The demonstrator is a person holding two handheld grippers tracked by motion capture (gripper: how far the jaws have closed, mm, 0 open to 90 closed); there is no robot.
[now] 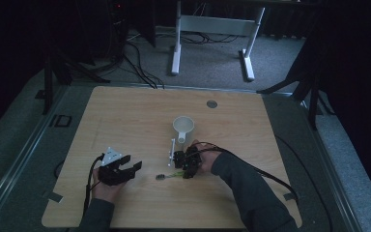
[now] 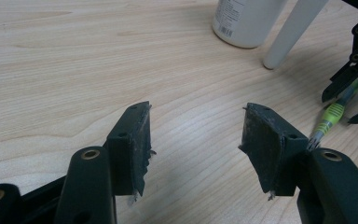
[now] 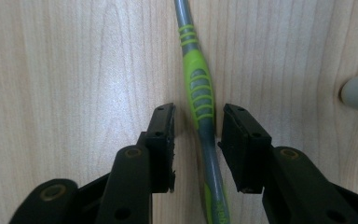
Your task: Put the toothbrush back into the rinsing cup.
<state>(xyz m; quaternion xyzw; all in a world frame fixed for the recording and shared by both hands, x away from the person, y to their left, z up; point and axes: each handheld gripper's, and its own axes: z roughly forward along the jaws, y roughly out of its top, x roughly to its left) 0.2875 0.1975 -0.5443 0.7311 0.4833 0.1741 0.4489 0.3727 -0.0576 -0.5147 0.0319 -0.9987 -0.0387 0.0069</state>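
Left gripper (image 1: 136,167): jaws apart, empty, resting on pale wooden table (image 1: 125,111) | right gripper (image 3: 196,140): jaws apart, straddling green-and-grey plastic toothbrush (image 3: 200,98) lying flat, pads not touching handle | white plastic cup (image 1: 183,126) beyond, white stick (image 1: 171,147) beside | dark room, grey carpet, white desk frame (image 1: 212,29) | left gripper view shows cup's barcode label.

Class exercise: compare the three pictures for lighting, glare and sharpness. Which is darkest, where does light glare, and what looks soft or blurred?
High view: dim overall, dark surroundings, the table underexposed and the toothbrush small and indistinct. Left gripper view: brighter, wood grain crisp, the white cup casts a soft shadow. Right gripper view: a pale glare patch on the wood left of the toothbrush, whose near end looks slightly soft.
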